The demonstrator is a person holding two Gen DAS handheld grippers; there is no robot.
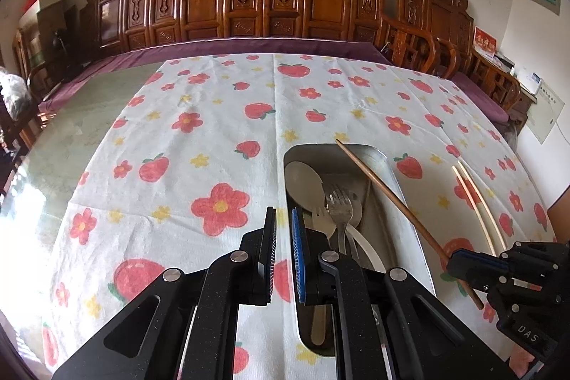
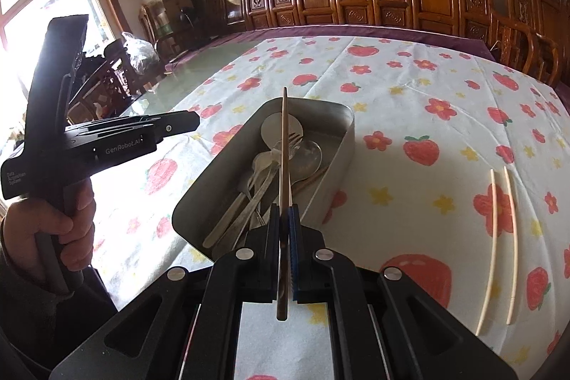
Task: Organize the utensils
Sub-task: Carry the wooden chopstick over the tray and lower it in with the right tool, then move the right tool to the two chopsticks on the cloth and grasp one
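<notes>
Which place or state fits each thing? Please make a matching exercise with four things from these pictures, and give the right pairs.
Things:
1. brown chopstick
2. pale chopsticks
3. metal fork
4. left gripper

Places or states:
A. lying in the metal tray
B. clamped in the right gripper, tip over the tray
C. holding nothing, jaws nearly shut
D. lying side by side on the tablecloth, beside the tray

Pairs: 1-B, 2-D, 3-A, 4-C
</notes>
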